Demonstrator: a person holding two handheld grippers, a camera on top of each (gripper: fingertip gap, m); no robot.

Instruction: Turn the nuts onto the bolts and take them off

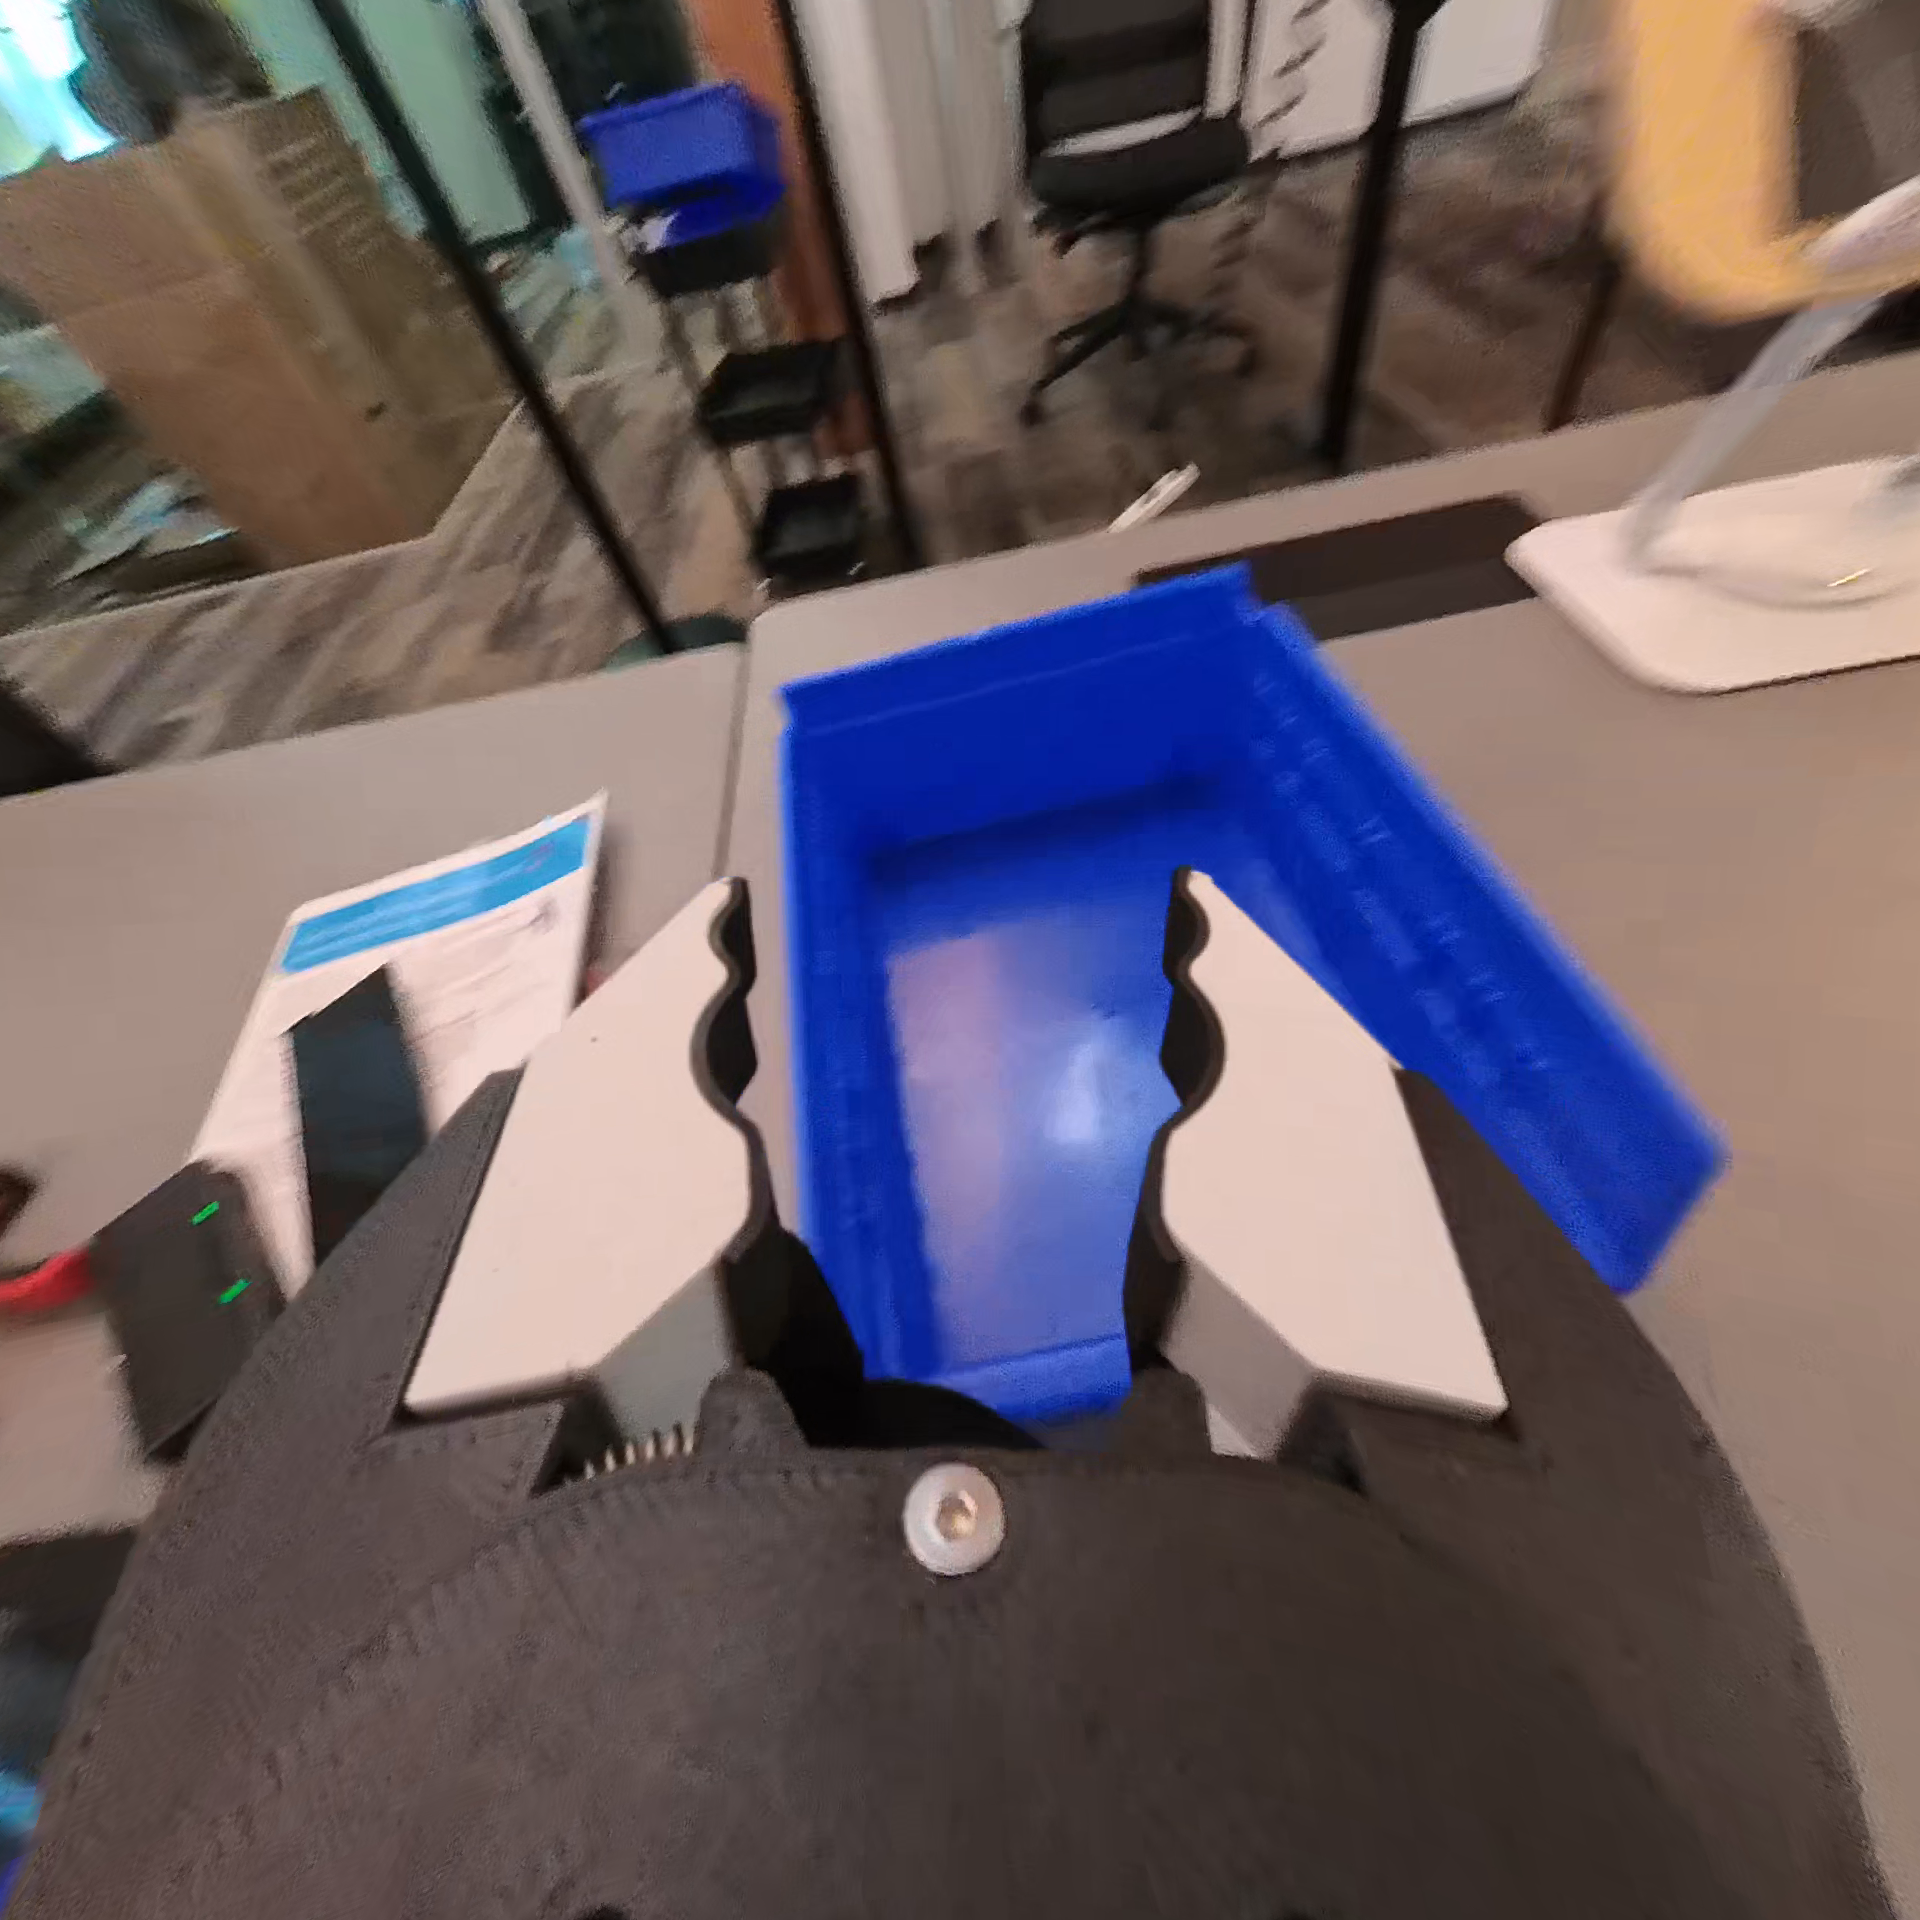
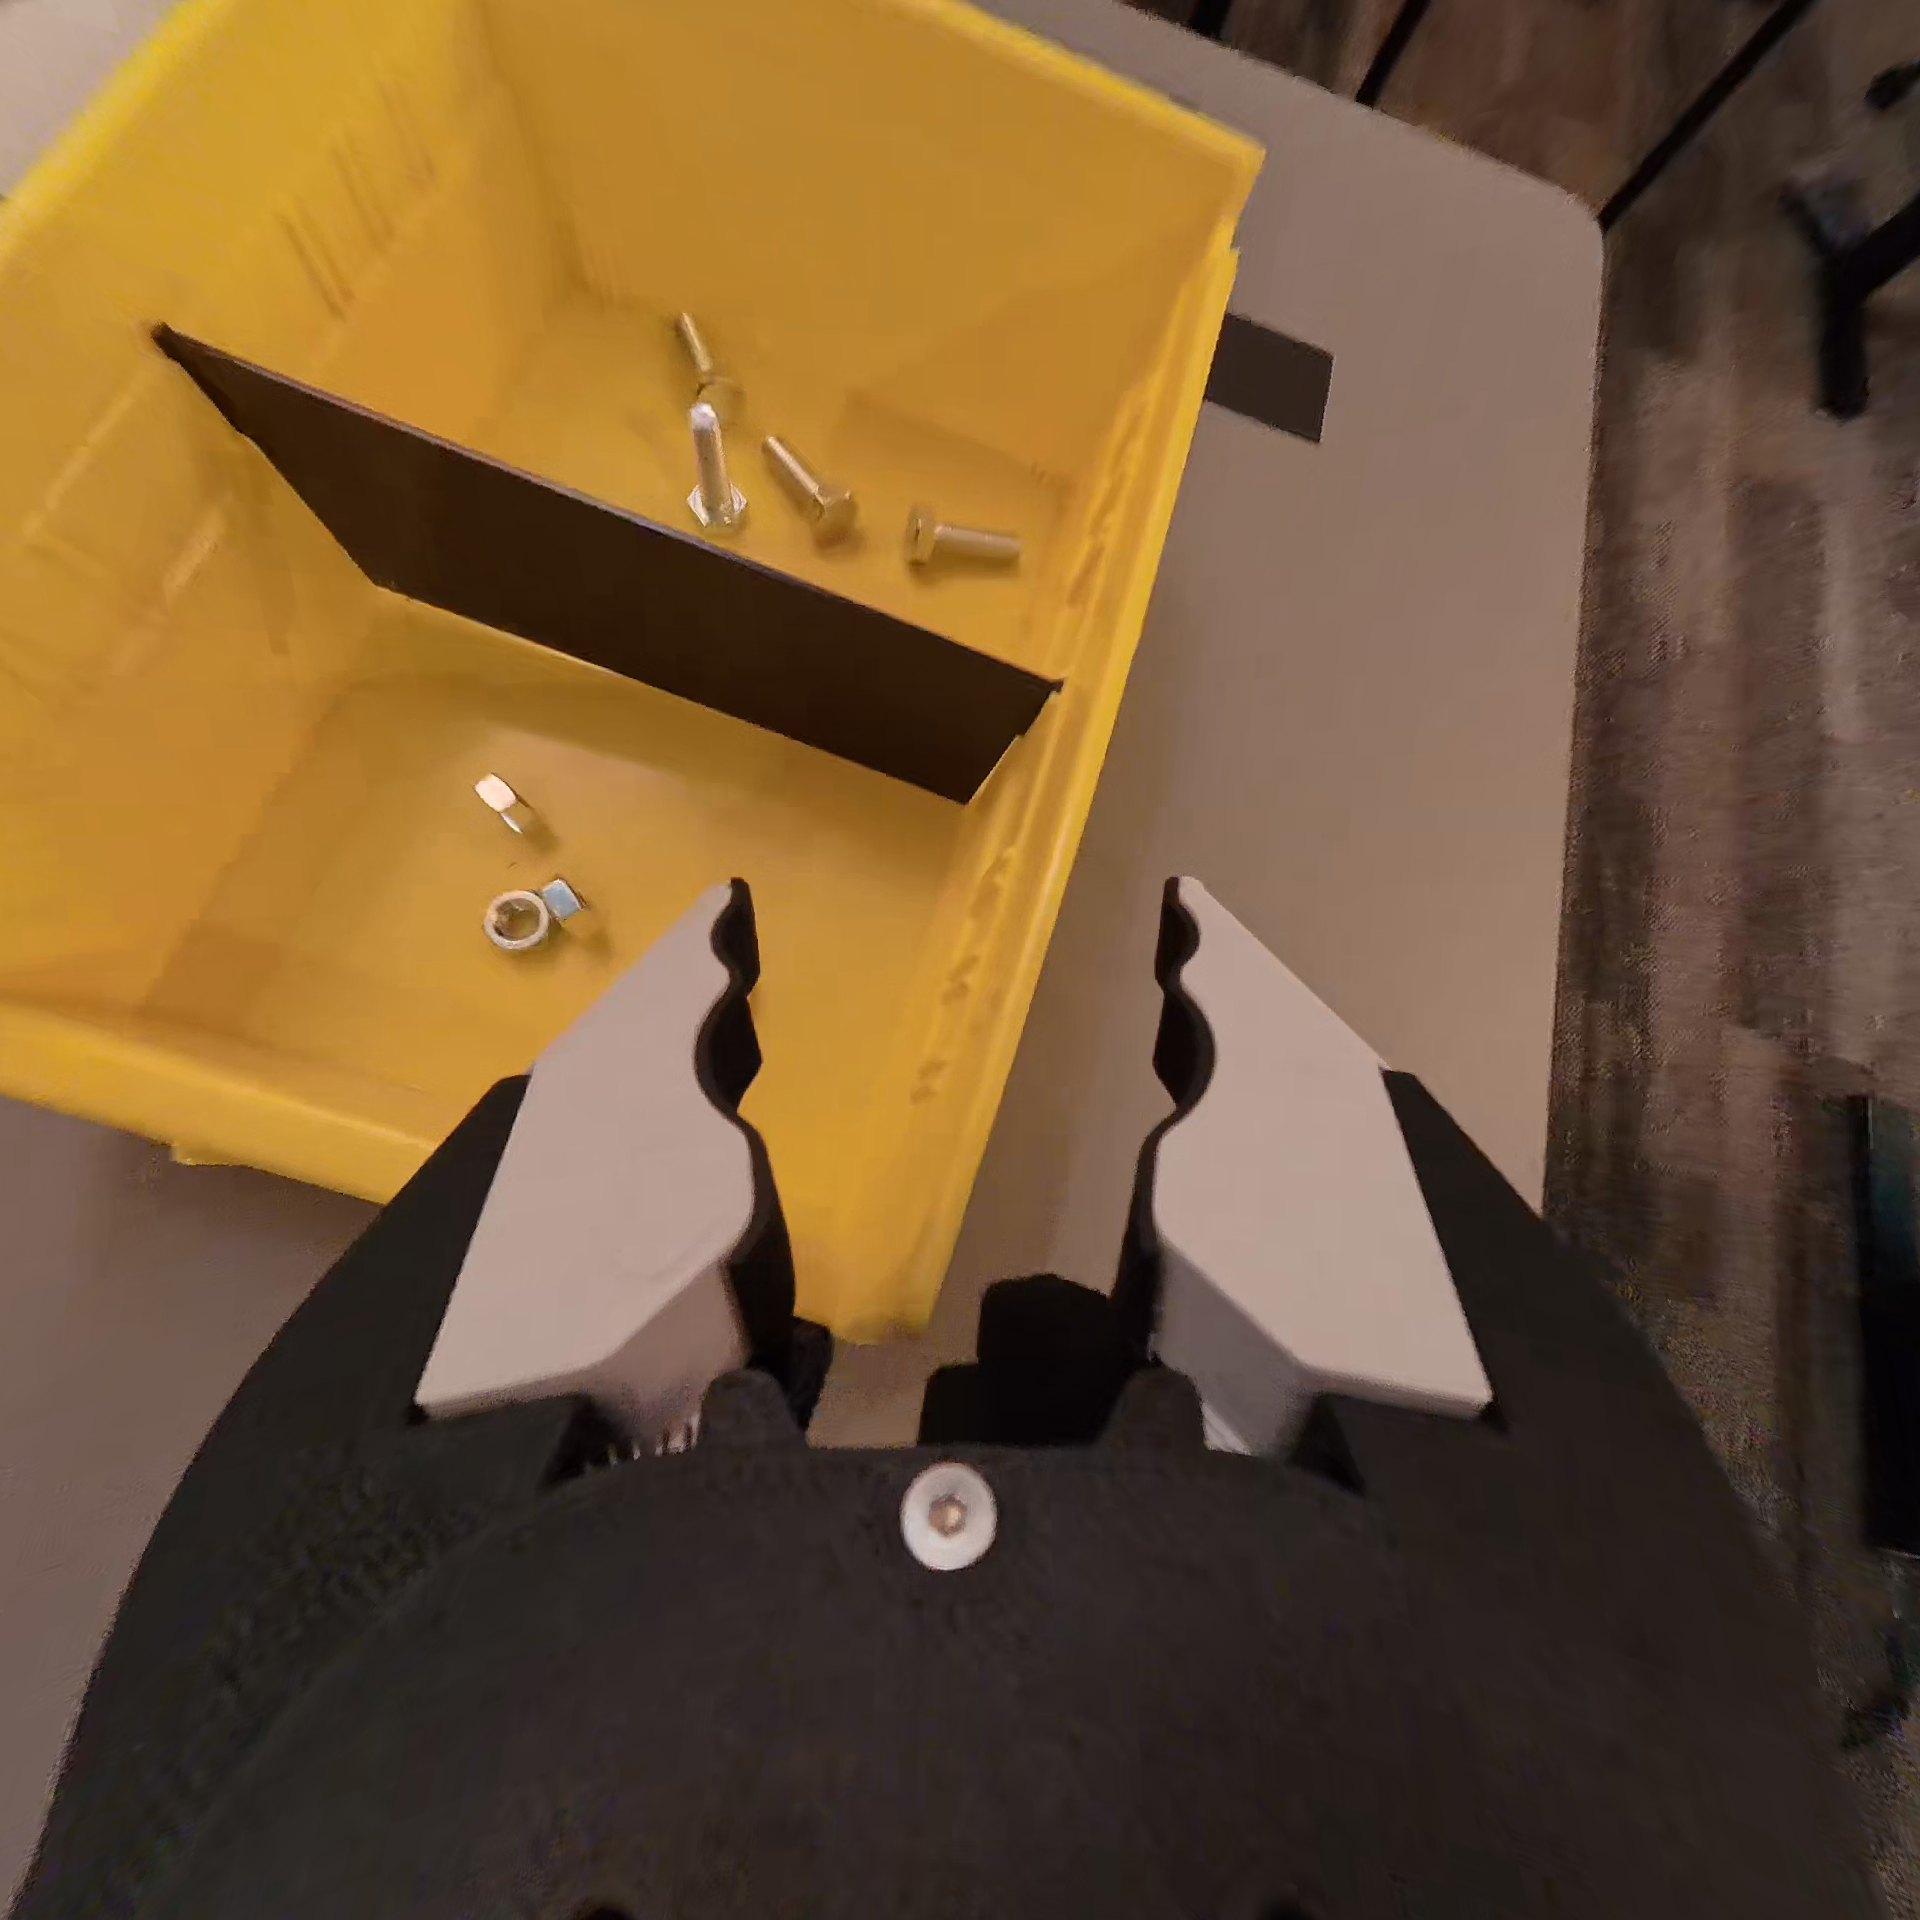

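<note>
Yellow plastic fills most of the right wrist view: a bin on a grey table, split across by a dark divider. In the far compartment lie four bolts, silvery with hex heads and short shanks, loose on the floor and pointing different ways; one lies close to the divider, another lies by the right wall. In the near compartment sit three nuts, small, bright and hexagonal: one apart from the others, and two touching, of which one lies flat with its hole up. None is on a bolt.

The right gripper hovers over the bin's near right corner, jaws wide apart and empty; one fingertip is over the near compartment, the other over the table.

The left gripper is likewise spread wide and holds nothing. It hangs over a blue bin on the same kind of grey table; no bolts or nuts show in it, though the view is blurred. To its left lie a printed sheet and a dark device with green lights. A white base stands at the far right.
</note>
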